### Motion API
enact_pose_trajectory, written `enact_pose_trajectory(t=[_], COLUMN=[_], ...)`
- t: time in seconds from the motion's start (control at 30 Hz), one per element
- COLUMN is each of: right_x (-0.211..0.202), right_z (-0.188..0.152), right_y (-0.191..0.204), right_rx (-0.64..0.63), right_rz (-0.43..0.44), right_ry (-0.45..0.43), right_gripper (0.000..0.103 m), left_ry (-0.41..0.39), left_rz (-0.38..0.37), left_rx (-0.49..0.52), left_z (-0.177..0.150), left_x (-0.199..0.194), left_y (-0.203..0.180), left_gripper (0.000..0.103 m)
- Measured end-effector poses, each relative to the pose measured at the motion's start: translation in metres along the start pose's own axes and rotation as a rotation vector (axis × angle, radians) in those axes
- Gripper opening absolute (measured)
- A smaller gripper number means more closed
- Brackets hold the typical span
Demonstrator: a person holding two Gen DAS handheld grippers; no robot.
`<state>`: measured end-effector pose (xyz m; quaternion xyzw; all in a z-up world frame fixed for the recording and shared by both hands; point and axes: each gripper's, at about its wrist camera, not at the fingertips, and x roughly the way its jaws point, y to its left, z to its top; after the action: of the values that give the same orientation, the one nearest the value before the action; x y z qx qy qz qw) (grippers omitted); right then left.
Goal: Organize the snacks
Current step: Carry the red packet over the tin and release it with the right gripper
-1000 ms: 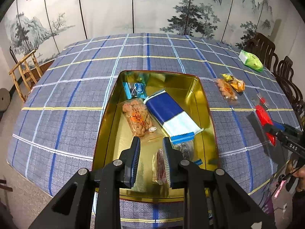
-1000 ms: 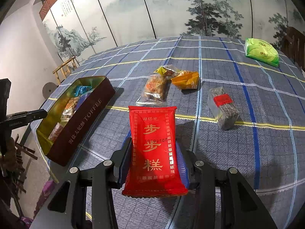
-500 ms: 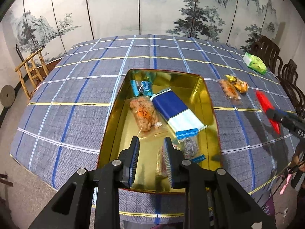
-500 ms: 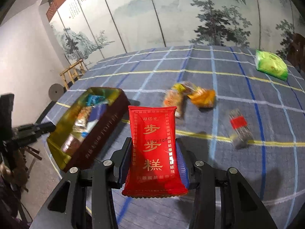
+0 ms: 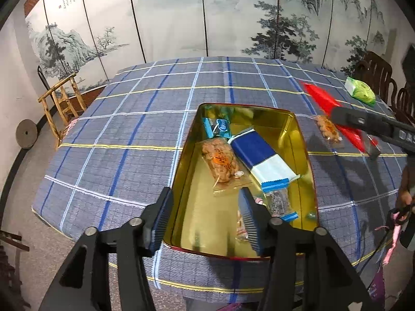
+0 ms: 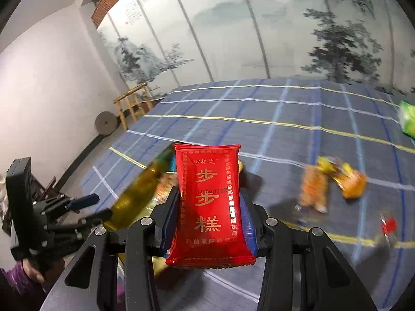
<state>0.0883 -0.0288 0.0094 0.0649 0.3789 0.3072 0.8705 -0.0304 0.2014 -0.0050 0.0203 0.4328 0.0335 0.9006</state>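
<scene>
The red snack packet (image 6: 210,202) stands upright at lower centre of the right wrist view, clamped between the pads of the right hand-held gripper (image 6: 208,212). Behind it, blurred, lies the gold tin (image 5: 302,140) on the plaid counter (image 5: 124,134). The left hand-held gripper (image 5: 205,215) hangs over the tin's near end, jaws opening, nothing pressed between them. 2 blurred orange packets (image 6: 332,181) lie at right.

From my feed, a folding screen (image 5: 207,20) painted with misty mountains and pines fills twelve o'clock. A white wall (image 6: 39,77) stands at nine. A bamboo chair (image 5: 62,103) and a round stone wheel (image 5: 26,134) sit on the grey floor (image 5: 33,176) at ten. Dark wooden chairs (image 5: 381,75) crowd two o'clock. The light is even and soft.
</scene>
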Motion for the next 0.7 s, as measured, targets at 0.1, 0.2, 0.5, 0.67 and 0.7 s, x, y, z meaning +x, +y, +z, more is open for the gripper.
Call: enact_pose_trajectory(t=[0.1,0.2,0.5,0.67,0.7], right_x=[0.023,0.048,0.097,0.114,0.115], right_z=[0.01,0.016,0.019,0.019,0.019], right_y=[0.012,0.016,0.015,0.011,0.011], right_rx=[-0.006,0.007,0.04,0.05,0.049], right_rz=[0.028,0.045,0.037,0.012,0.009], right_ry=[0.026,0.056,0.134,0.164,0.162], right_gripper=[0.045,0.045,0.045,0.045,0.045], left_ry=[-0.007,-0.01,-0.01,-0.008,-0.007], left_rz=[0.019,0.029,0.067,0.073,0.075], left_rx=[-0.001,-0.004,0.008,0.016,0.016], left_z=[0.0,0.0,-0.004,-0.006,-0.006], left_x=[-0.001,-0.002,0.002,0.005,0.005], left_y=[0.003,0.007,0.012,0.014,0.015], left_gripper=[0.058,0.06,0.067,0.069,0.069])
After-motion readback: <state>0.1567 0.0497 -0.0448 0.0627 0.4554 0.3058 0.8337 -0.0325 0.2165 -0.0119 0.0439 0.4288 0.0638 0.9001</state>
